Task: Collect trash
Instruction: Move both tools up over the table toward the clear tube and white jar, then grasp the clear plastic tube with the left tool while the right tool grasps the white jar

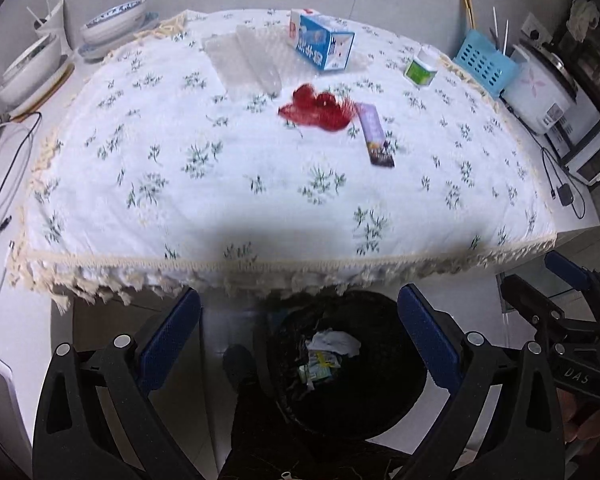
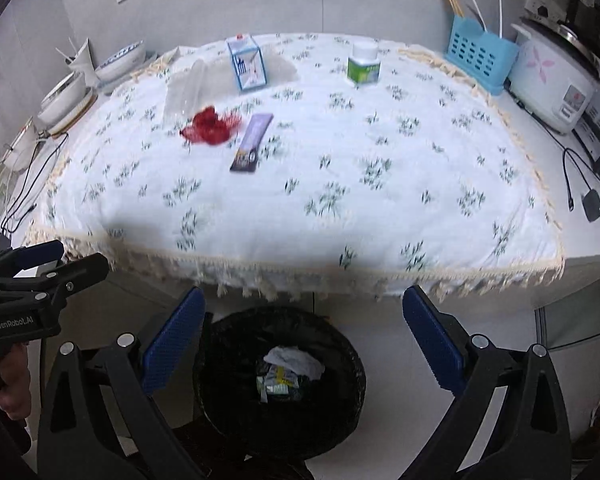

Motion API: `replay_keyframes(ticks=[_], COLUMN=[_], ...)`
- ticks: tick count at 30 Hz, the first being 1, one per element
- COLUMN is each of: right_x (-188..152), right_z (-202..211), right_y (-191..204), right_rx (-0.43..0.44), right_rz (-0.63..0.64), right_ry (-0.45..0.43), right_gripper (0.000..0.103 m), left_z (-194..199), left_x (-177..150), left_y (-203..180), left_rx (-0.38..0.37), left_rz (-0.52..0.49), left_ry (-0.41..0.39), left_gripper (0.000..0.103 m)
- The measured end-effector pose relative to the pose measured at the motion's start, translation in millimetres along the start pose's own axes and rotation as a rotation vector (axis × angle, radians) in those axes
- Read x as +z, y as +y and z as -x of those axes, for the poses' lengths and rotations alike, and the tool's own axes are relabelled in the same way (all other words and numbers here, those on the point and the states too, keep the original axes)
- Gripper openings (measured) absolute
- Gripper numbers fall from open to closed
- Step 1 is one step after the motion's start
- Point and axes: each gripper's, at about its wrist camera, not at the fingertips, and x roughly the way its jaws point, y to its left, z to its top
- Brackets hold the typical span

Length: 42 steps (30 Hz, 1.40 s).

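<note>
Both grippers hang over a black trash bin (image 1: 384, 400) (image 2: 340, 364) on the floor, just in front of the table edge. The bin holds crumpled white paper (image 2: 296, 360) and green wrappers. My left gripper (image 1: 299, 293) is open with nothing between its blue pads. My right gripper (image 2: 303, 293) is open wide and also holds nothing. Each shows in the other's view: right gripper (image 1: 536, 276), left gripper (image 2: 80, 256). On the floral tablecloth (image 1: 204, 184) lie a red net (image 1: 316, 110) (image 2: 210, 125), a purple wrapper (image 1: 374, 136) (image 2: 252, 142), a blue milk carton (image 1: 324, 42) (image 2: 247, 64), a green-labelled bottle (image 1: 420, 68) (image 2: 364, 65) and clear plastic packaging (image 1: 244, 60).
Stacked bowls (image 1: 28, 72) stand at the table's left. A blue utensil basket (image 2: 480, 56) and a rice cooker (image 2: 556, 84) stand at the right. Cables (image 1: 4, 168) and a charger (image 2: 592, 206) lie beside the cloth. A hand (image 2: 8, 380) grips the left tool.
</note>
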Motion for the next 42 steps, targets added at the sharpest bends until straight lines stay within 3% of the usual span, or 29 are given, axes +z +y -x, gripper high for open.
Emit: replay_keyframes(ticks=[8, 18, 42], right_x=[42.3, 102.4, 225.4], right_z=[10.9, 0.2, -103.8], right_y=[-7.8, -17.3, -49.3], right_rx=[-0.009, -0.029, -0.075], right_rz=[-0.021, -0.034, -0.091], right_ry=[-0.067, -0.118, -0.086], right_gripper=[0.095, 0.095, 0.095], left_z=[11.8, -0.6, -81.9], left_x=[37.5, 90.6, 224.4], left_y=[0.7, 12.9, 48.2], left_rx=[0.001, 0.010, 0.051], left_rz=[-0.001, 0.026, 0.041], left_ry=[-0.043, -0.043, 0.002], left_gripper=[0.097, 0.096, 0.093])
